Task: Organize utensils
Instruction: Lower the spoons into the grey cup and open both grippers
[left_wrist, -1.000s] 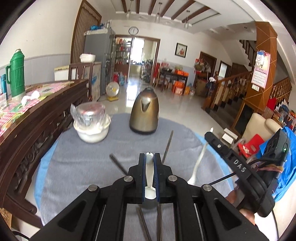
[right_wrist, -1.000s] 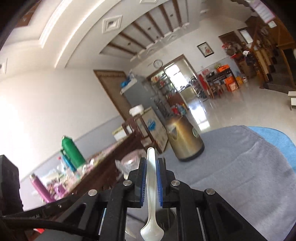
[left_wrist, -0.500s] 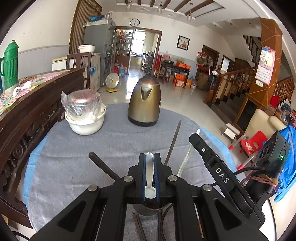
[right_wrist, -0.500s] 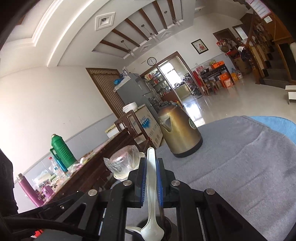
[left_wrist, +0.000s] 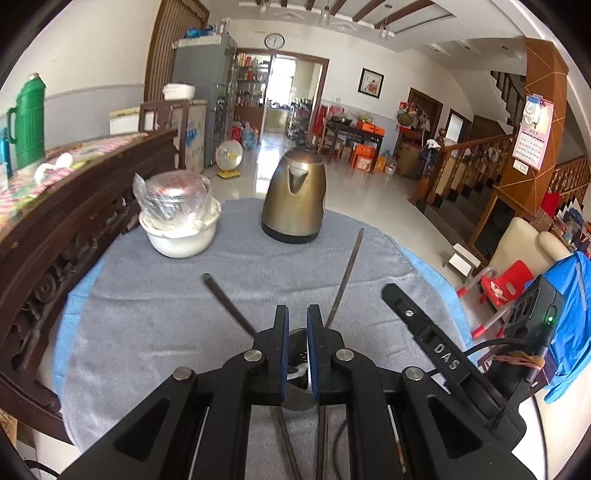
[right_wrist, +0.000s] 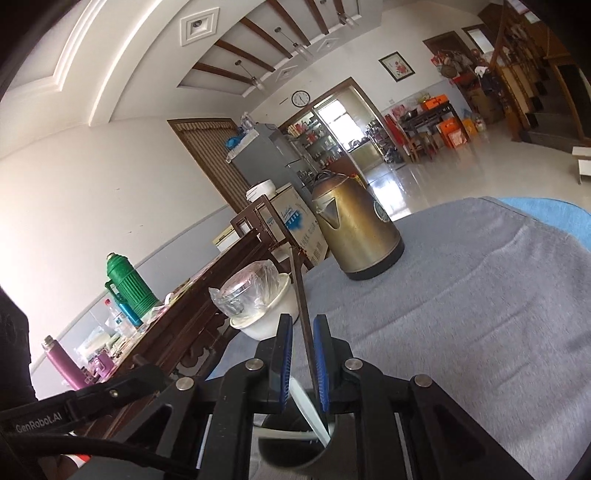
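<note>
A metal cup (left_wrist: 295, 400) stands on the grey cloth right under both grippers. Two dark chopsticks (left_wrist: 229, 299) (left_wrist: 347, 273) lean out of it. My left gripper (left_wrist: 295, 314) hovers over the cup with its pads a narrow slit apart and nothing between them. My right gripper (right_wrist: 303, 325) is just above the same cup (right_wrist: 295, 456), and its jaws are opening. A white spoon (right_wrist: 308, 404) lies loose in the cup below them. A dark chopstick (right_wrist: 297, 280) from the cup rises through their gap, and I see no pad pressing on it.
A brass kettle (left_wrist: 295, 199) and a white bowl (left_wrist: 177, 236) holding a plastic-wrapped dish stand at the far side of the round table's grey cloth (left_wrist: 147, 314). A dark wooden sideboard (left_wrist: 55, 229) runs along the left. The table edge drops off at right.
Both grippers have come down over the cup. The white spoons that were clamped between each pair of pads have slipped out into the cup. The right jaws stand slightly wider.
</note>
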